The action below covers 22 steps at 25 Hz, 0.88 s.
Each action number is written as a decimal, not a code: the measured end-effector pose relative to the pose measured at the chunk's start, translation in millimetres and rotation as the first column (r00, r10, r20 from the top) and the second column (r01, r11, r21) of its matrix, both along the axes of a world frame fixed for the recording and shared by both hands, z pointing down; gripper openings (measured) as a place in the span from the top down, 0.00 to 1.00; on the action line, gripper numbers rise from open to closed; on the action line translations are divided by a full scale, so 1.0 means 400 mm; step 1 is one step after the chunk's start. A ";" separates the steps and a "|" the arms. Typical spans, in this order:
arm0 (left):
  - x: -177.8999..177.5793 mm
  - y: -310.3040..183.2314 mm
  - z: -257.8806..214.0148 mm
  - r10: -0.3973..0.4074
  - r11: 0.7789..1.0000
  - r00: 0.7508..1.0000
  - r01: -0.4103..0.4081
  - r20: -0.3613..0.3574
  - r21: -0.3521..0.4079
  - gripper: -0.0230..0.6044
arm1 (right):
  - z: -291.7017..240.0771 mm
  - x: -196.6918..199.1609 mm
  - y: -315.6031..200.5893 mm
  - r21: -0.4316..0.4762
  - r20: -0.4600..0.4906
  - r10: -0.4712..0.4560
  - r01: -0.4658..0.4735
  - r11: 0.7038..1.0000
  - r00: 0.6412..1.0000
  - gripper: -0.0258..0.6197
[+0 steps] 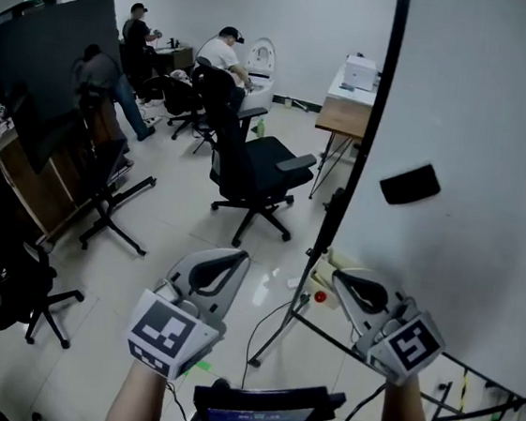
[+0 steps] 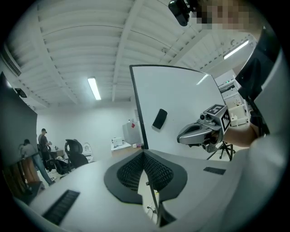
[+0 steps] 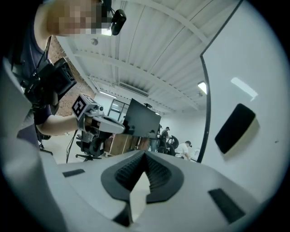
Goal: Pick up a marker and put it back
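Pressing together empty, fingers of grey left gripper [image 1: 237,258] and grey right gripper [image 1: 339,279], held out side by side near white whiteboard [image 1: 486,117].

Head view: from above, steeply down past the left tool [image 1: 227,262] and right tool [image 1: 347,285] to the floor [image 1: 143,267], whiteboard [image 1: 479,135] at right. Left tool view: low, tilted up toward ceiling [image 2: 90,41] and whiteboard. Right tool view: close beside the whiteboard, apparently angled upward. All three share the whiteboard's dark eraser [image 1: 409,184]

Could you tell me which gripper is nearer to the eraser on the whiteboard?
Right. The right gripper sits below the eraser, by the whiteboard; the left gripper is farther left.
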<state>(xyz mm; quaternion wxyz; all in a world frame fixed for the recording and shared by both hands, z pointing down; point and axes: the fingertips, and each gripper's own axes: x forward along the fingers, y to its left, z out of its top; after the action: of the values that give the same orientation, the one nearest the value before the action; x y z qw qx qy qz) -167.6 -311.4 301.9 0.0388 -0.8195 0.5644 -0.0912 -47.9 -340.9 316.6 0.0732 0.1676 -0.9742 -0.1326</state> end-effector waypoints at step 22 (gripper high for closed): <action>0.059 0.287 0.071 -0.319 0.944 0.948 0.319 0.019 -0.083 0.97 | 0.118 0.045 0.180 -0.133 0.024 -0.282 0.282 0.950 0.959 0.94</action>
<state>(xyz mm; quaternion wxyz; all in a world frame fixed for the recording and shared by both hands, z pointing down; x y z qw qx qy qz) -144.2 -196.7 330.5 -0.0098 -0.7181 0.6851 -0.1222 -29.8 -268.7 363.8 0.0625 0.0217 -0.9950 -0.0750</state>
